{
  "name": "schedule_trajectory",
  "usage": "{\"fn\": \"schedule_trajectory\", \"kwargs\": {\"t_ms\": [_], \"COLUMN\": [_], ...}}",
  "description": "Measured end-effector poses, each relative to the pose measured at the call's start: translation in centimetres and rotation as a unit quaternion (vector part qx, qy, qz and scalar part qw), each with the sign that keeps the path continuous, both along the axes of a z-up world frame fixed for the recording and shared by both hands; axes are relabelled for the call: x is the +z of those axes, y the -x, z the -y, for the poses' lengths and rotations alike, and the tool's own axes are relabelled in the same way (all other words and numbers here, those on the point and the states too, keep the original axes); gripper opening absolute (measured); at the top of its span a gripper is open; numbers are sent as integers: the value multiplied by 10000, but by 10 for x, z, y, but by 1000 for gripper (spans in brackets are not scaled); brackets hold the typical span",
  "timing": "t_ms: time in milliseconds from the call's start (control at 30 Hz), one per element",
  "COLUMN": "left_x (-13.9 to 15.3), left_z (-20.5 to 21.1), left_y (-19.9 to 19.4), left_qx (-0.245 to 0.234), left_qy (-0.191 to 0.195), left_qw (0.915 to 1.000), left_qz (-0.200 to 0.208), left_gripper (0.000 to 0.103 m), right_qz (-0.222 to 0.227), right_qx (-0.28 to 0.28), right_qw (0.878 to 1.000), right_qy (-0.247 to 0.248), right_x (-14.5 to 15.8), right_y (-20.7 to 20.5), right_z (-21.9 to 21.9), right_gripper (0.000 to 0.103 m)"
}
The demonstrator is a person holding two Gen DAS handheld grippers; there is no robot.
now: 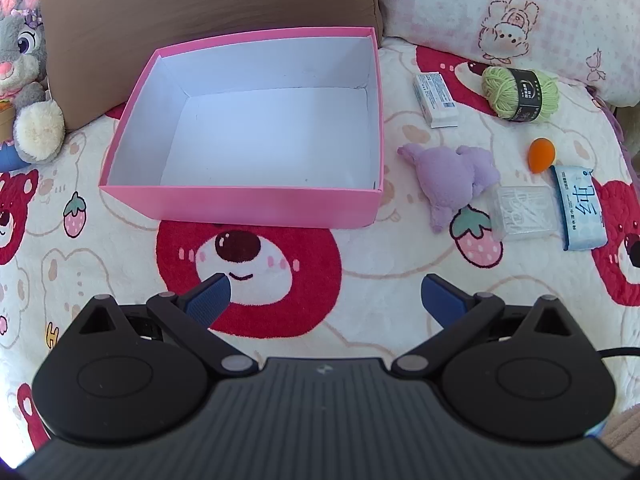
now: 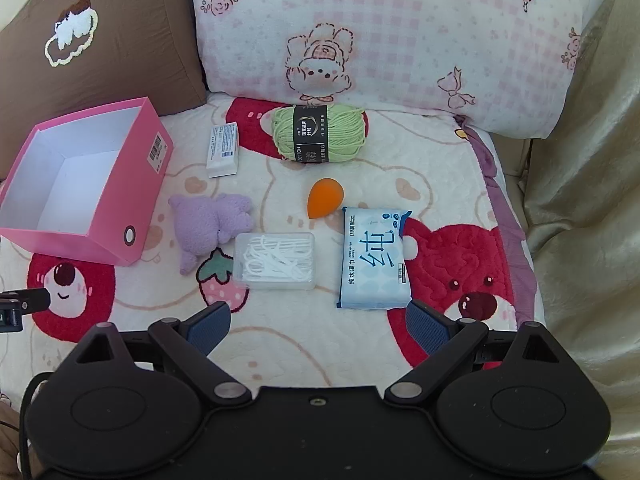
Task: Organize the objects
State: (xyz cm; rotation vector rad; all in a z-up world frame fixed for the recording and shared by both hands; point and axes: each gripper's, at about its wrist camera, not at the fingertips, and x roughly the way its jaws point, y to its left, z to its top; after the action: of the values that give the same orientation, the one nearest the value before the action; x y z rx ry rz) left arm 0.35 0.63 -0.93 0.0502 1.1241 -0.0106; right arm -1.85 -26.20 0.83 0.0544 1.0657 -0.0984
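An empty pink box with a white inside sits on the bear-print blanket. Right of it lie a purple plush toy, a clear box of floss picks, a blue wet-wipes pack, an orange sponge egg, a green yarn ball and a small white carton. My left gripper is open and empty, in front of the box. My right gripper is open and empty, just short of the floss box and wipes.
A brown pillow stands behind the pink box, a pink checked pillow behind the loose items. A grey rabbit plush sits at far left. A beige cover rises on the right.
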Motion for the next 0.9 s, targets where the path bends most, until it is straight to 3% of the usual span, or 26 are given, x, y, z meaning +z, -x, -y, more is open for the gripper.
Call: {"fn": "schedule_trajectory", "kwargs": {"t_ms": [900], "left_x": [-3], "left_z": [-4], "left_y": [-1], "left_qx": [-14], "left_qy": [-14], "left_qw": [10000], "left_qz": [-80], "left_gripper": [103], "right_qz": [7], "right_qx": [-33], "right_qw": [10000], "right_qy": [21], "right_x": [-1], "right_y": [0], "right_z": [0], "right_gripper": [97]}}
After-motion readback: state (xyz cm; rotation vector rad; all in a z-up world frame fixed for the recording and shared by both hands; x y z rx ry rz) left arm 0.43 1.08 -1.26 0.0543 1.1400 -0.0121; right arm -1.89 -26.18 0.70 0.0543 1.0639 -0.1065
